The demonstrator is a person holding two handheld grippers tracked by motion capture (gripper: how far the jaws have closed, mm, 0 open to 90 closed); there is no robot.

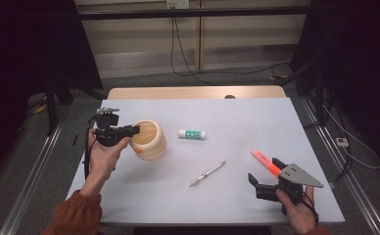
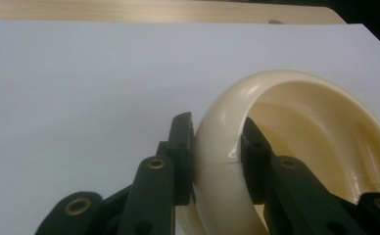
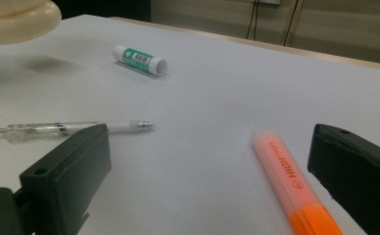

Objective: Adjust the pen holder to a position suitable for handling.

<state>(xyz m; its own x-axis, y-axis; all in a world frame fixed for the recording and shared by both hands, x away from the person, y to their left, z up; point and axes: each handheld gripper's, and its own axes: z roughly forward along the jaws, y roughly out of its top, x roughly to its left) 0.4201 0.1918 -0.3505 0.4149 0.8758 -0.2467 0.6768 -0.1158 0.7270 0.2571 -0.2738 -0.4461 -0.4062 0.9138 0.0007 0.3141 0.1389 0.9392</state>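
Overhead, a person's left gripper [image 1: 129, 131] is clamped on the near rim of a cream cup [image 1: 150, 140], one jaw inside and one outside the wall, at the left of a white table [image 1: 237, 122]. Lying directly between the wide-open, empty jaws of the right gripper [image 1: 266, 177] is an orange highlighter [image 1: 265, 162], its long axis running away from that gripper toward the table's middle. A clear pen [image 1: 207, 173] and a glue stick [image 1: 192, 134] lie between the two hands, the pen nearer the right
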